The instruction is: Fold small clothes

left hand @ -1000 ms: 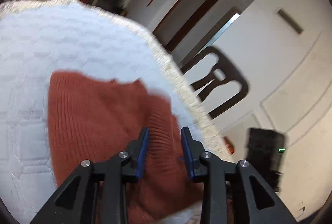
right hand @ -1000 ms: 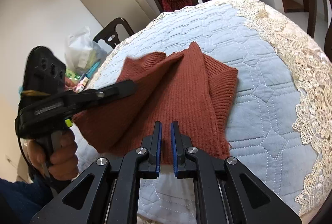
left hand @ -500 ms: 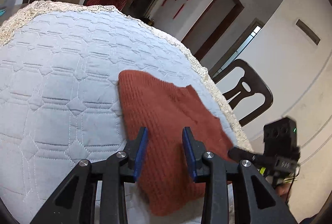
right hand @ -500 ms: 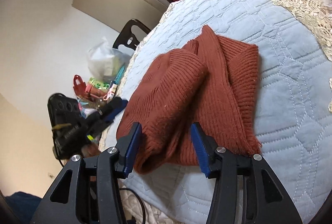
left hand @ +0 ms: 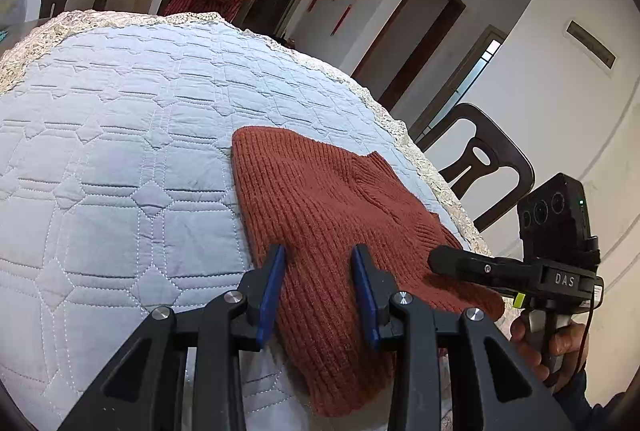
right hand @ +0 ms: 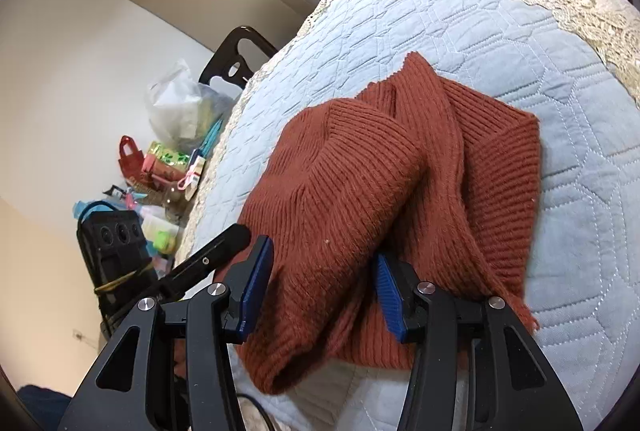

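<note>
Sweater (left hand: 332, 231) lies folded on the quilt (left hand: 120, 159), near its lace edge. Left gripper (left hand: 318, 291) spread apart over sweater's near edge, same as 0.5 s ago. Right gripper (right hand: 320, 283) also apart, straddling the top fold; 1 s ago it was pinched together.
</note>
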`<state>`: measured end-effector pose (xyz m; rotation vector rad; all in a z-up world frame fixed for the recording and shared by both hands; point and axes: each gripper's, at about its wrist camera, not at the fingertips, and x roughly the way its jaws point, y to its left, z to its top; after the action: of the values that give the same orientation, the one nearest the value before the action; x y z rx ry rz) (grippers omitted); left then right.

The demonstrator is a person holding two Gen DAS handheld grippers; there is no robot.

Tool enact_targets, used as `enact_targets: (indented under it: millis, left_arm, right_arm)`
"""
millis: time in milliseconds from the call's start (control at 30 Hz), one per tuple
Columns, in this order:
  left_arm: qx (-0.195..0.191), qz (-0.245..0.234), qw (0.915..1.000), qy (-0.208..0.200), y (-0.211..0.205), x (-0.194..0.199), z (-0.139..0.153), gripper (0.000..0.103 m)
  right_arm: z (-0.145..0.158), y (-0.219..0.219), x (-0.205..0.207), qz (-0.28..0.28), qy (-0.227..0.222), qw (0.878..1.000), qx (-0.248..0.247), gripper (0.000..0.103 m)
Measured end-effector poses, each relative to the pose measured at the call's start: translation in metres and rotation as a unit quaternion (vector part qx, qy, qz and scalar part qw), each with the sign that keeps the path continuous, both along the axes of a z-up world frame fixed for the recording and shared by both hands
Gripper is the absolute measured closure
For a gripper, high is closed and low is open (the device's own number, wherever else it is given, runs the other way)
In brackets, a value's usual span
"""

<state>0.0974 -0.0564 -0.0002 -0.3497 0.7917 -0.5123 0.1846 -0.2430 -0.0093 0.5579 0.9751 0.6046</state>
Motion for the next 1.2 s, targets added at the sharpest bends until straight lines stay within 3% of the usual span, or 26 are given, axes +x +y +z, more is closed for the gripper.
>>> enact_targets:
  millis: [133, 200, 367, 600, 833, 967, 1100, 1200]
  left_arm:
    - [0.0, 0.001, 1.0, -0.001, 0.002, -0.001, -0.001, 0.066]
    - [0.001, 0.0, 1.0, 0.0, 0.001, -0.001, -0.001, 0.066]
    - [0.01, -0.001, 0.9999, -0.002, -0.003, 0.003, 0.01, 0.066]
    - [0.006, -0.025, 0.9989, -0.039, -0.018, -0.001, 0.036, 0.066]
    - [0.036, -0.06, 0.9971, -0.028, -0.044, -0.006, 0.02, 0.066]
    - [0.038, -0.059, 0.9972, -0.026, -0.043, -0.005, 0.022, 0.066]
    - [0.043, -0.059, 0.9971, -0.023, -0.041, -0.005, 0.022, 0.066]
    - [0.035, -0.057, 0.9974, -0.027, -0.039, -0.009, 0.031, 0.066]
  right_arm:
    - [-0.002, 0.007, 0.0, 0.009, -0.003, 1.0, -0.02, 0.061]
    - [-0.007, 0.006, 0.004, 0.003, 0.004, 1.0, -0.028, 0.075]
    - [0.001, 0.008, 0.007, 0.016, -0.011, 0.999, -0.038, 0.083]
    - [0.035, -0.027, 0.007, 0.006, -0.07, 0.996, -0.053, 0.084]
    - [-0.002, -0.063, 0.013, -0.017, -0.031, 0.997, -0.063, 0.084]
    - [-0.001, -0.064, 0.008, -0.015, -0.036, 0.998, -0.051, 0.083]
    - [0.0, -0.073, 0.009, -0.031, -0.021, 0.998, -0.042, 0.076]
    - [0.018, -0.078, -0.005, -0.054, -0.055, 0.995, -0.067, 0.075]
